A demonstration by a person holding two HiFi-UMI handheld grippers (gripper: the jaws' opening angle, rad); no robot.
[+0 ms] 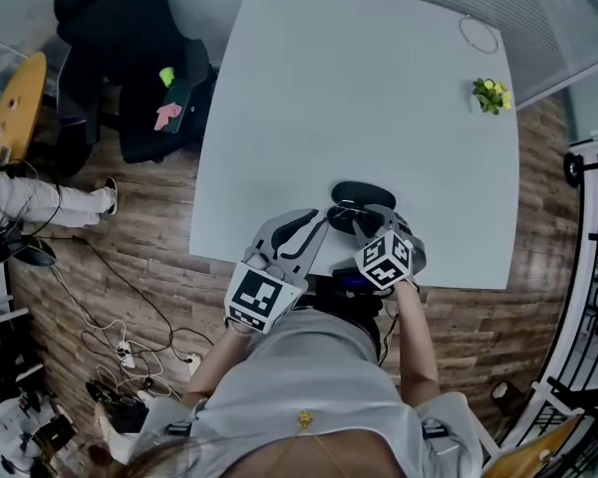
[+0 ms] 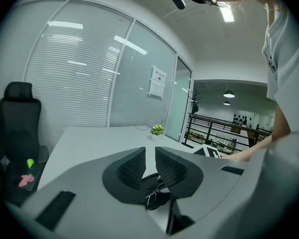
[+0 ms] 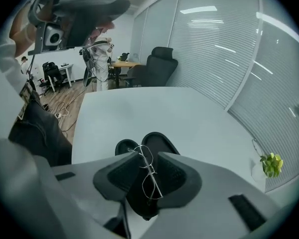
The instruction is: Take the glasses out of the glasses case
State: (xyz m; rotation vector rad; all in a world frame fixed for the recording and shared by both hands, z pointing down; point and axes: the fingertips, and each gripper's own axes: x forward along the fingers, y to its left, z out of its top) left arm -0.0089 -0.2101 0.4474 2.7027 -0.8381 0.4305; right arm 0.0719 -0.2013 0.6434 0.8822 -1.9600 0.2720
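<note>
The black oval glasses case (image 3: pixel 158 142) lies open on the white worktop (image 1: pixel 359 88), near the edge where the person stands, so the opening step is done. The thin metal-framed glasses (image 3: pixel 147 176) are folded and, as far as I can see, they rest on the dark inside of the case; they are not out yet.

The right tongs (image 3: pixel 148 158) point steeply down over the case with the jaws apart, one on each side of the glasses. The frame comes close to both pads, but I judge that the pads do not press on it. The left tongs (image 2: pixel 149 151) are just beside the case and point at it, with the jaws only a little apart and nothing caught between them.

What is left: to close on the frame, to lift it clear of the case and to put it down on the worktop.
</note>
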